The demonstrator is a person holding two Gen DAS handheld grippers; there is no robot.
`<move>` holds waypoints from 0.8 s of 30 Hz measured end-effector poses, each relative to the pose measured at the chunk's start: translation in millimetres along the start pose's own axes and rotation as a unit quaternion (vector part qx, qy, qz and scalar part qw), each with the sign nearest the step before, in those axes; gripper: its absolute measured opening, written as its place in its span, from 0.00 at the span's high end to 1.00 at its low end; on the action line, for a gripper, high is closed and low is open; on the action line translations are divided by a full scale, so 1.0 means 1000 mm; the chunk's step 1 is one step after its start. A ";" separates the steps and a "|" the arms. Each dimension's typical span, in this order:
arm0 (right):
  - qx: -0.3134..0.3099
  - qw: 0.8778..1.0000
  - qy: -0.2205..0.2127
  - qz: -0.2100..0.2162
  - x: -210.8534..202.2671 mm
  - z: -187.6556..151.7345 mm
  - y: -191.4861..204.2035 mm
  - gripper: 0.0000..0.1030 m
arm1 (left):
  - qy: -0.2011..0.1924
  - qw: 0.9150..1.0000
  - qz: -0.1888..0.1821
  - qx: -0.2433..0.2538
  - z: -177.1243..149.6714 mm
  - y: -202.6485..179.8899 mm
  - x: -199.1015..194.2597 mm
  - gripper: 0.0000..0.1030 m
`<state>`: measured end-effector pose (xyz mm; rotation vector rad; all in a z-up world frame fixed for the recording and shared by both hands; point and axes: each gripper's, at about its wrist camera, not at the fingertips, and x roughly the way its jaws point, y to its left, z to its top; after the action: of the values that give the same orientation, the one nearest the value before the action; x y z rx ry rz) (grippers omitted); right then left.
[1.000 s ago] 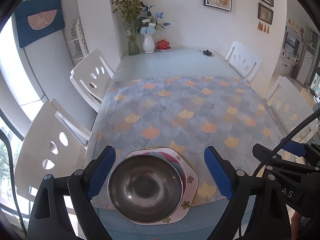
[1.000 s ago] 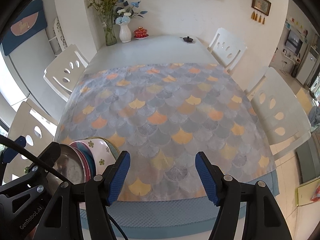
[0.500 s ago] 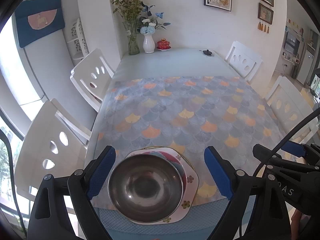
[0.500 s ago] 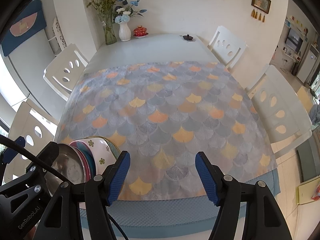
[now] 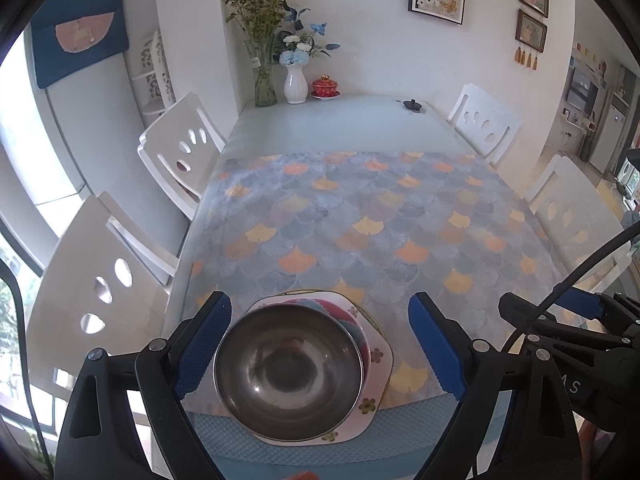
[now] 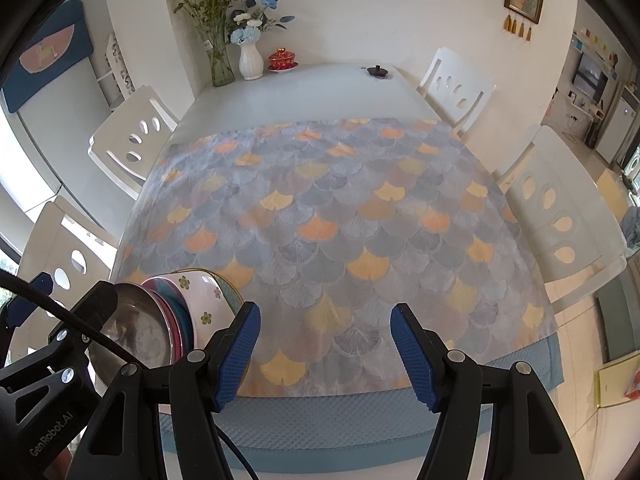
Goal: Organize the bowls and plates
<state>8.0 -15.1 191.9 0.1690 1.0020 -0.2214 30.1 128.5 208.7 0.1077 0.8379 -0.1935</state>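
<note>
Stacking looks done: steel bowl [image 5: 288,368] sits on nested plates [image 5: 376,360] near the bench [image 5: 340,128] front-left corner, left tool [image 5: 320,344] wide, right tool [image 6: 324,352] open and empty.

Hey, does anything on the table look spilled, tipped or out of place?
Nothing stands out. The steel bowl sits upright, nested in the stack on the flowered plate at the table's near edge; no spills.

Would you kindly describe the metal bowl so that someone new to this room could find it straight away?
Start at the long dining table with the fan-patterned cloth and go to its near edge on the left. There a stack of dishes sits, with a flowered plate low in it. The metal bowl sits on top: the only plain, shiny grey piece among painted dishes.
</note>
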 end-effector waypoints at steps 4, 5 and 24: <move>-0.002 1.000 0.000 0.001 -0.001 -0.001 0.001 0.37 | 0.000 1.000 0.002 0.002 0.000 0.000 0.000 0.13; -0.003 1.000 0.000 0.001 -0.001 -0.001 0.001 0.37 | 0.000 1.000 0.002 0.002 0.000 0.000 0.000 0.13; 0.003 1.000 0.006 0.003 0.001 -0.002 -0.003 0.37 | 0.003 1.000 0.000 -0.023 0.002 0.010 0.001 0.13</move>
<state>6.5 -17.7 189.6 0.1795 1.0126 -0.2193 34.5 137.5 209.1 0.0661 0.8477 -0.1738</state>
